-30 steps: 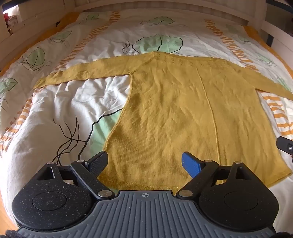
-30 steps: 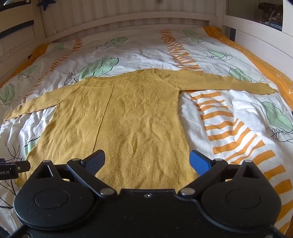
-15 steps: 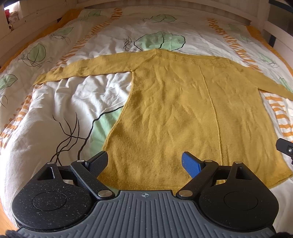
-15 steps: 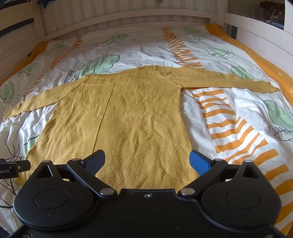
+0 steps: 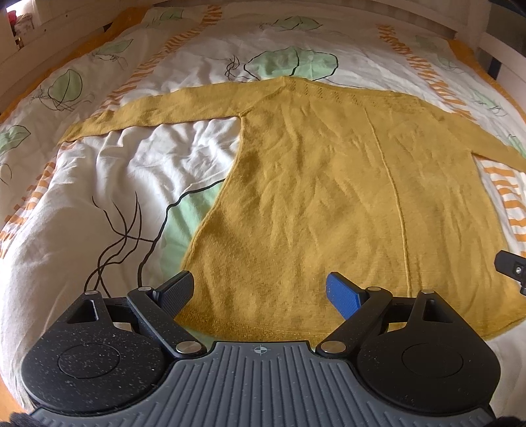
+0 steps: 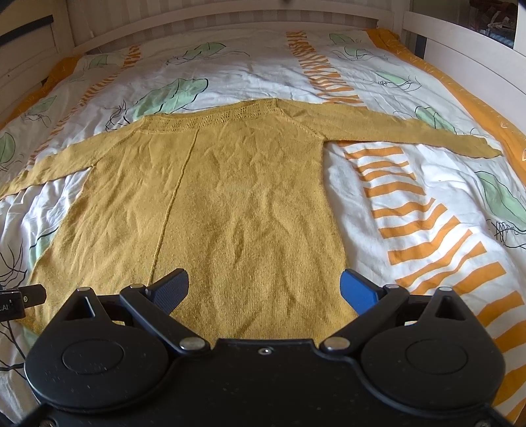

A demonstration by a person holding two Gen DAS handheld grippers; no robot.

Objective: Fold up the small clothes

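Observation:
A mustard-yellow knitted sweater [image 5: 328,197] [image 6: 236,203] lies flat on the bed, neckline far, hem near, both sleeves spread out sideways. My left gripper [image 5: 259,289] hovers open over the hem near its left corner, with only fabric showing below the gap. My right gripper [image 6: 264,285] is open too, above the hem near the sweater's right corner. Nothing is held by either. The tip of the right gripper [image 5: 511,267] shows at the right edge of the left wrist view, and the left gripper [image 6: 19,297] peeks in at the left edge of the right wrist view.
The bed's duvet [image 5: 115,184] [image 6: 427,203] is white with green leaves and orange stripes, rumpled on the left. A white wooden bed frame [image 6: 230,19] runs along the far side and a side rail [image 6: 476,59] on the right.
Both views have crept slightly closer over the sweater and tilted a little; the sweater lies as before and both grippers stay open.

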